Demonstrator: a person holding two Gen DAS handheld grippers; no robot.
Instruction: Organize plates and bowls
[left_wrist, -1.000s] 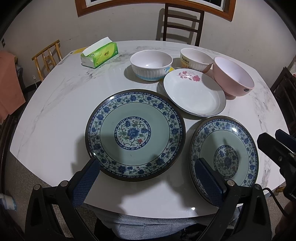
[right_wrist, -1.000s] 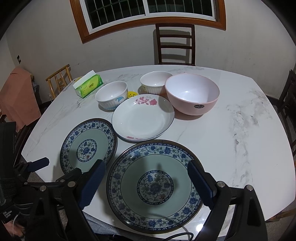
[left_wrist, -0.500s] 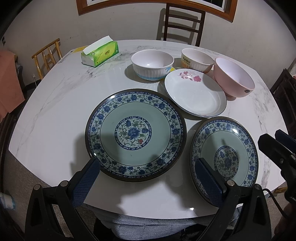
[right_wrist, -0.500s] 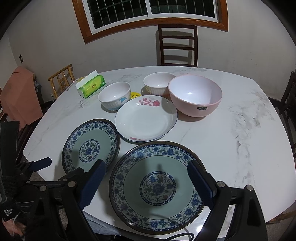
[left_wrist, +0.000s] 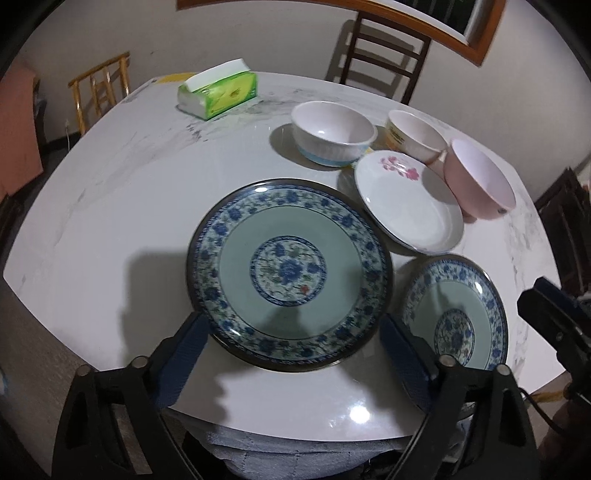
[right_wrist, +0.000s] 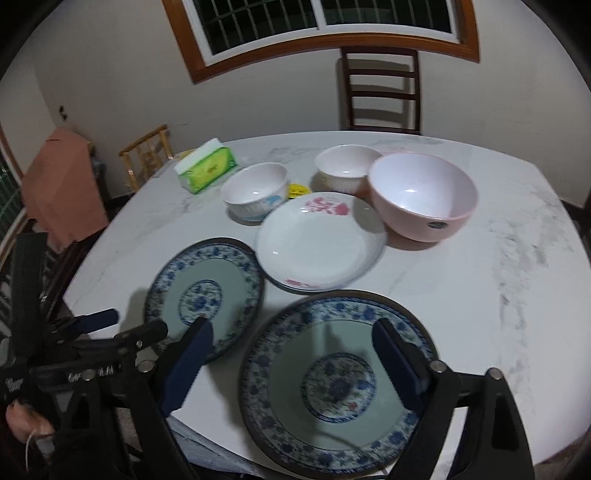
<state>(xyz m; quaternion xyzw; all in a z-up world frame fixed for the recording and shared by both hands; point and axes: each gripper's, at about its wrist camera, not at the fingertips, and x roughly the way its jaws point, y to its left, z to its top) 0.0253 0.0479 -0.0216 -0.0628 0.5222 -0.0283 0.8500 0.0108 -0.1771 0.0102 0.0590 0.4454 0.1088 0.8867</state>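
While both grippers hang over near table edge, each has own blue-and-white floral plate ahead of its jaws. Left gripper (left_wrist: 291, 339): jaws wide but closing, nothing pinched; left-hand plate (left_wrist: 290, 273) lies just beyond fingertips, centred between them, near rim closest. Right gripper (right_wrist: 293, 350): jaws wide, closing, nothing between pads; right-hand plate (right_wrist: 340, 384) lies below and ahead, right finger (right_wrist: 397, 360) over its rim. Round plates, no long axis. White flowered plate (right_wrist: 319, 247), bowls farther off.

Each hand-held gripper is a black frame: the left hand-held gripper (left_wrist: 291, 334) and the right hand-held gripper (right_wrist: 293, 341) carry dark blue textured pads (left_wrist: 184, 354) with round silver screws (white lettering, unreadable). The person wears grey fabric (left_wrist: 295, 454).
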